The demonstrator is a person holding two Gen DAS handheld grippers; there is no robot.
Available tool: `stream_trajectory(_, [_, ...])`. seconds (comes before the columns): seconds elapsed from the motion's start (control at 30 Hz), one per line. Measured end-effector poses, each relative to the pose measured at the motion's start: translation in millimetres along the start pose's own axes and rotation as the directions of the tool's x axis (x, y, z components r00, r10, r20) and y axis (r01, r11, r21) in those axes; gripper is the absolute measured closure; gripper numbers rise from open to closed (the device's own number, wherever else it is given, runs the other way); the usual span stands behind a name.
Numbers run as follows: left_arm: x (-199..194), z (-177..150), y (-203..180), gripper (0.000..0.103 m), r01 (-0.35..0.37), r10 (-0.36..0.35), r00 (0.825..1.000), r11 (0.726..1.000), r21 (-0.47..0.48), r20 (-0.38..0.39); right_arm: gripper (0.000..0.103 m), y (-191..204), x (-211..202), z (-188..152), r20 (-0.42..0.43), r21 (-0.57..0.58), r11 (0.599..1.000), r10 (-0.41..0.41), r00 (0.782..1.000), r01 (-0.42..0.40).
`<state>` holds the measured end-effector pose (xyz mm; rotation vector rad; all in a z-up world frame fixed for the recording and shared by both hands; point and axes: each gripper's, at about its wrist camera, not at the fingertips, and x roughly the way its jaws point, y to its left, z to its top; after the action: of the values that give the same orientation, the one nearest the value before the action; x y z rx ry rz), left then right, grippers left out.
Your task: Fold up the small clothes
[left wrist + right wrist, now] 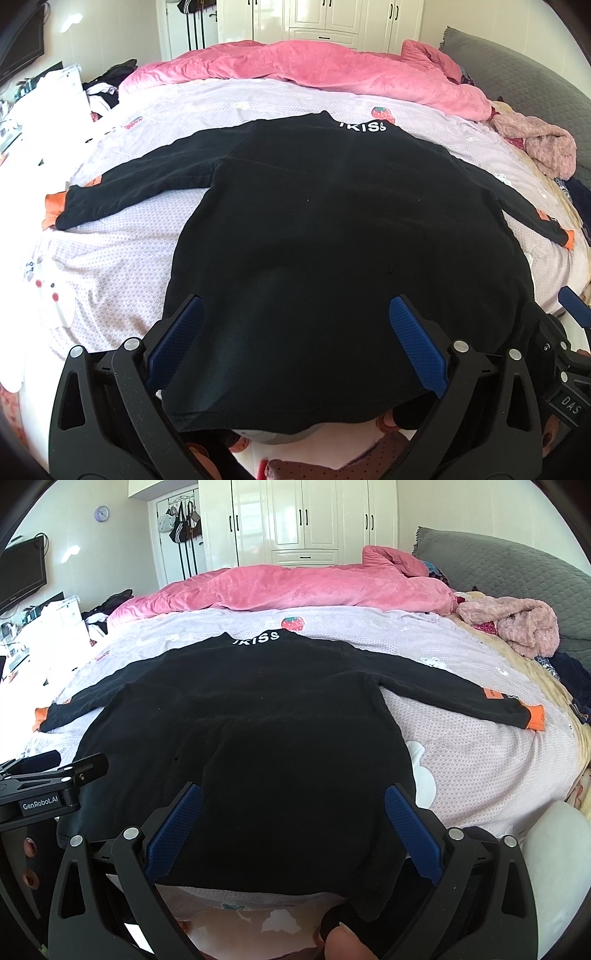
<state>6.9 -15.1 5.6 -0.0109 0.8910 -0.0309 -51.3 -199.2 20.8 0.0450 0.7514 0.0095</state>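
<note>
Sweater [332, 229] hem between spread jaws of both grippers.

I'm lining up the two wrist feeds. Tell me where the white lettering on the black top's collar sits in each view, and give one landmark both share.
Left wrist view: the white lettering sits upper right of centre, at the far edge of the black top.
Right wrist view: the white lettering sits upper left of centre, again on the collar.
Shared landmark: the strawberry print on the sheet just beyond the collar.
</note>
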Motion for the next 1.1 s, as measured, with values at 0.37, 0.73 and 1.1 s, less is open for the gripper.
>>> stream_trajectory(0.37, [13,18,-10,0.009,0.008,-0.008,1.0,1.0,0.004,-0.001,0.004,-12,12,13,-0.002,0.027,1.0,-0.009,1.0,0.009])
stream_trajectory(0.73, [33,46,-23,0.009,0.041,-0.041,0.999,0.999,0.002,-0.017,0.004,-35,37,31,-0.032,0.058,0.997,-0.051,0.998,0.053])
stream_trajectory(1.1, [52,71,-47,0.009,0.076,-0.075,0.997,0.997,0.034,-0.026,0.004,-62,62,63,-0.053,0.116,0.984,-0.126,0.991,0.132])
